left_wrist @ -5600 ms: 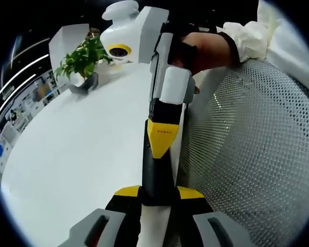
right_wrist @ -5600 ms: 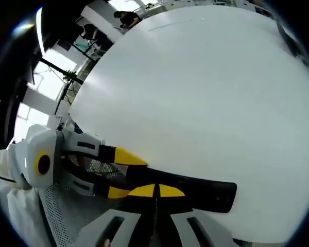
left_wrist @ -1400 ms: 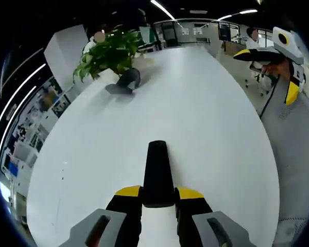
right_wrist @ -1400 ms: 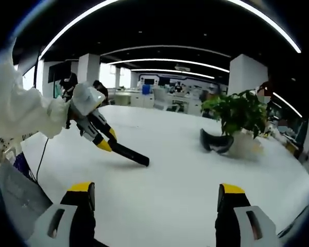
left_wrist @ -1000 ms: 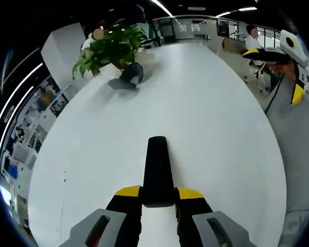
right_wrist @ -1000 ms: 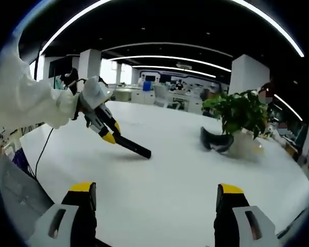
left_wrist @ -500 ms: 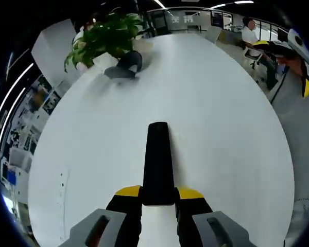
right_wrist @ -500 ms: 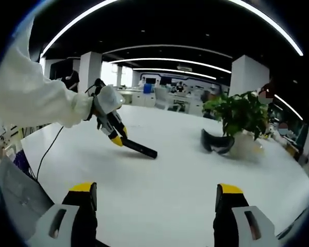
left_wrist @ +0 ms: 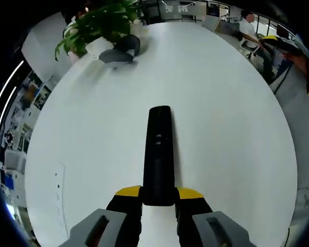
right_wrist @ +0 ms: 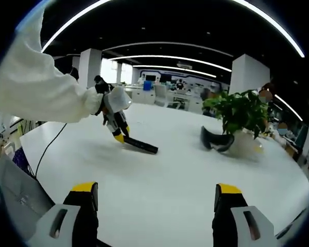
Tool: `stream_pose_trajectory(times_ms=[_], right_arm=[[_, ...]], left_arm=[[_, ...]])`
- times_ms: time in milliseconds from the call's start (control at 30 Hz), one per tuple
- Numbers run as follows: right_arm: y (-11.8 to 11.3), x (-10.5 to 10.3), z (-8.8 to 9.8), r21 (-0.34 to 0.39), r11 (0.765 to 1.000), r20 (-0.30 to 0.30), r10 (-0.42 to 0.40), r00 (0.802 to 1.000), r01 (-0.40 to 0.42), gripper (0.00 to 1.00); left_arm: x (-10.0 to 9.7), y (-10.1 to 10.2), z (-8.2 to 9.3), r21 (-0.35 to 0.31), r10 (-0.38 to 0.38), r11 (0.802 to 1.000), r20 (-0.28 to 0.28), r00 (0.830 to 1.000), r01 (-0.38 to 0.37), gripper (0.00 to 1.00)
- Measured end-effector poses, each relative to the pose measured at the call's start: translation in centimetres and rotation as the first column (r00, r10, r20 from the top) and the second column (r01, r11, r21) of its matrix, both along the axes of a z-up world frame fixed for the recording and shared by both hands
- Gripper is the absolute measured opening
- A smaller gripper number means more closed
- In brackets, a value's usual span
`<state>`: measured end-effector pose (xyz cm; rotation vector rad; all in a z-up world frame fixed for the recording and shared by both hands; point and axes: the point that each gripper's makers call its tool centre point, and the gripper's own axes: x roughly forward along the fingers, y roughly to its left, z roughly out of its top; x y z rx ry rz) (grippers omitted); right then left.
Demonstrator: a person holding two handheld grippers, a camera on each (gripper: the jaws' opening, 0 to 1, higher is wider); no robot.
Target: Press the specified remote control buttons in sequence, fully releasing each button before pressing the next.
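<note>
A long black remote control (left_wrist: 159, 152) points away from me over the white table (left_wrist: 92, 154), its near end clamped between my left gripper's (left_wrist: 158, 193) yellow-tipped jaws. In the right gripper view the same remote (right_wrist: 139, 145) lies low over the table's far left part, with the left gripper (right_wrist: 119, 136) shut on its end and a white sleeve (right_wrist: 41, 92) behind it. My right gripper (right_wrist: 153, 191) hangs above the table's near side, jaws wide apart and nothing between them. It also appears at the far right edge (left_wrist: 304, 67) of the left gripper view.
A potted green plant (right_wrist: 240, 116) stands at the table's far side with a dark curved object (right_wrist: 216, 140) beside it; both also appear as plant (left_wrist: 100, 23) and dark object (left_wrist: 118, 51). A grey mesh chair (right_wrist: 15, 198) is at the near left. Office desks lie beyond.
My left gripper has tipped the remote down toward the table and further over it. The right gripper has stayed open and nearly still.
</note>
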<state>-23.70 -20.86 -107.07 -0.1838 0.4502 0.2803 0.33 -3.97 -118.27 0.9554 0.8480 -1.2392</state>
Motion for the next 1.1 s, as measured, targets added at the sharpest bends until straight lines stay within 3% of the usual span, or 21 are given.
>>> stream_pose_trajectory(times_ms=[333,633,733,900,967,1033,1100], right_arm=[[0.1,0.0,-0.5,-0.02,1.0,-0.021,0.007,1.0,-0.008,0.93],[0.3,0.0,-0.7,-0.024,1.0,-0.03,0.019,0.999,-0.02,0.92],[0.2,0.0,-0.6,-0.021,1.0,-0.028,0.019,0.999,-0.02,0.92],[0.2,0.0,-0.3,-0.012,1.0,-0.014,0.018,1.0,-0.018,0.92],[0.2,0.0,-0.2,-0.009,1.0,-0.011,0.017,1.0,-0.017,0.92],[0.1,0.0,-0.2,-0.006,1.0,-0.007,0.014,1.0,-0.014,0.92],[0.1,0.0,0.0,0.0,1.0,0.0,0.013,1.0,-0.013,0.92]], left_arm=[[0.6,-0.1,-1.5,0.047,-0.039,0.998,-0.012,0.999,0.04,0.23],[0.3,-0.5,-1.3,0.017,0.0,1.0,-0.081,0.997,0.002,0.23],[0.2,-0.3,-1.3,0.001,0.006,1.0,-0.067,0.998,-0.006,0.24],[0.7,-0.1,-1.3,-0.03,0.093,0.995,-0.025,0.995,-0.094,0.26],[1.6,0.4,-1.1,-0.031,0.212,0.977,0.003,0.977,-0.212,0.33],[2.3,0.6,-0.9,-0.046,0.242,0.97,0.033,0.97,-0.24,0.41],[2.3,1.0,-0.9,-0.051,0.296,0.954,0.026,0.955,-0.294,0.46]])
